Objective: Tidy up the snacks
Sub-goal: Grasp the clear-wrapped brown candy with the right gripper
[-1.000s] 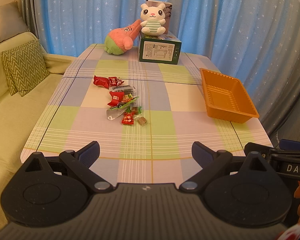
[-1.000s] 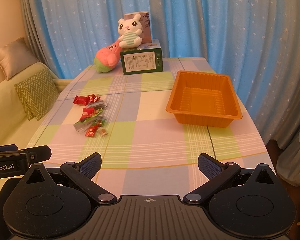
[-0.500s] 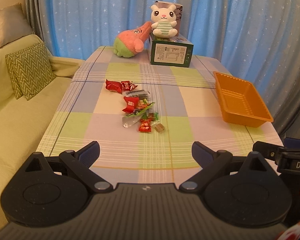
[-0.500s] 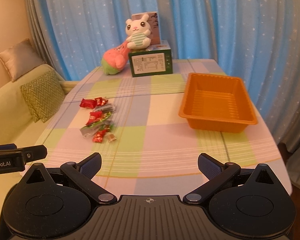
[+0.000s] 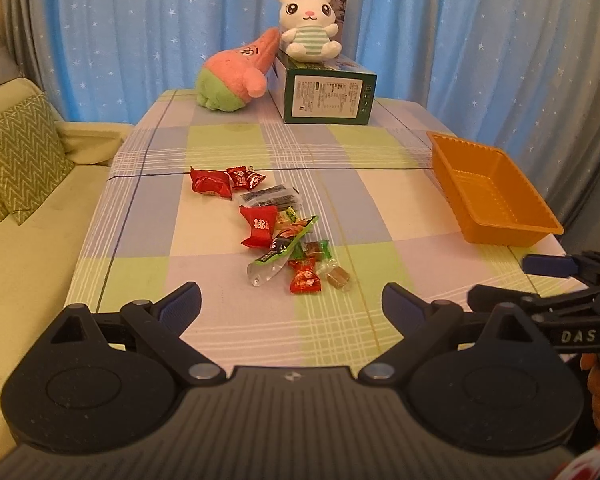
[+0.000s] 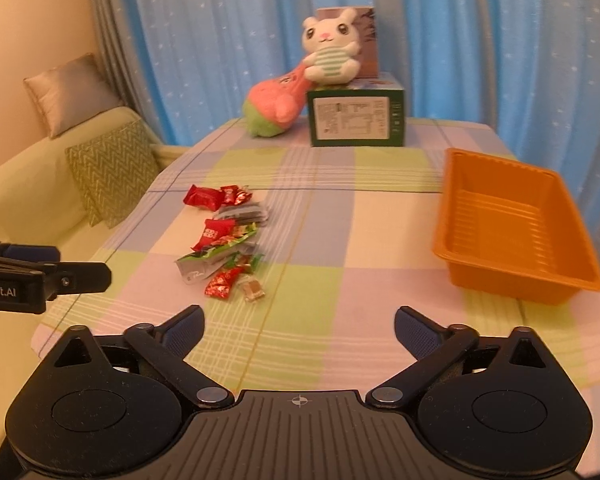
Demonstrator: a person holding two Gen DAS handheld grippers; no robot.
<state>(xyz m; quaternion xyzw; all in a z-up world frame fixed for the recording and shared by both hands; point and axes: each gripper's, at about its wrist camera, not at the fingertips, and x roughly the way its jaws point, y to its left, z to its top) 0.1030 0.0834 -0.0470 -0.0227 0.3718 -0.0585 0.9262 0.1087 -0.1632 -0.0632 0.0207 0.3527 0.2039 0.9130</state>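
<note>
A pile of wrapped snacks (image 5: 278,228) lies on the checked tablecloth left of the middle; it also shows in the right wrist view (image 6: 224,244). It holds red packets, a green-and-clear wrapper and small candies. An empty orange tray (image 5: 496,192) stands at the table's right side, also in the right wrist view (image 6: 512,224). My left gripper (image 5: 292,302) is open and empty, above the near table edge in front of the pile. My right gripper (image 6: 300,326) is open and empty, near the front edge between pile and tray.
A green box (image 5: 326,94) with a white bunny plush (image 5: 310,28) on top and a pink-green plush (image 5: 236,76) beside it stand at the far end. A sofa with cushions (image 5: 16,164) runs along the left. Blue curtains hang behind.
Both grippers have moved forward toward the table and the snacks; the pile and tray appear larger and closer. Both stay open.
</note>
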